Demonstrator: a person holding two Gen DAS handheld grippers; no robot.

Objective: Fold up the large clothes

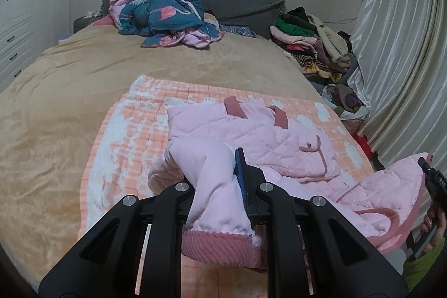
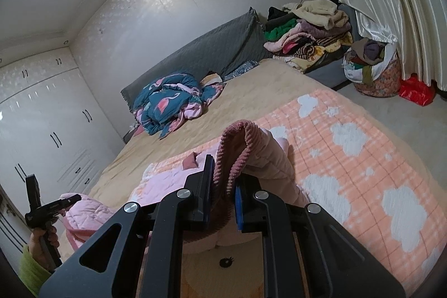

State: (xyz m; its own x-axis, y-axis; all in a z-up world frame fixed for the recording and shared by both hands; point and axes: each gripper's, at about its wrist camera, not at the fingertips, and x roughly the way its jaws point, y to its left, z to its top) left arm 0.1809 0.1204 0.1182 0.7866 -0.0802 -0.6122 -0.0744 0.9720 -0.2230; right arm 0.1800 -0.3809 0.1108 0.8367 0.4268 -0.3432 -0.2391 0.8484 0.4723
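Left wrist view: we see left gripper (image 1: 223, 180) clamped on sleeve (image 1: 212, 186) of pink quilted jacket (image 1: 251, 136), cuff hanging between jaws. Jacket body lies on orange cloud blanket (image 1: 125, 136) atop bed (image 1: 69, 80). Right gripper (image 2: 223, 186) pinches other sleeve's ribbed cuff (image 2: 234, 147), raised above blanket.

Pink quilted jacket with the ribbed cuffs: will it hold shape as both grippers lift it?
Probably not: the pink quilted jacket sags between the left gripper and the right gripper, so it looks floppy. Its padding suggests bulk, though likely light weight.
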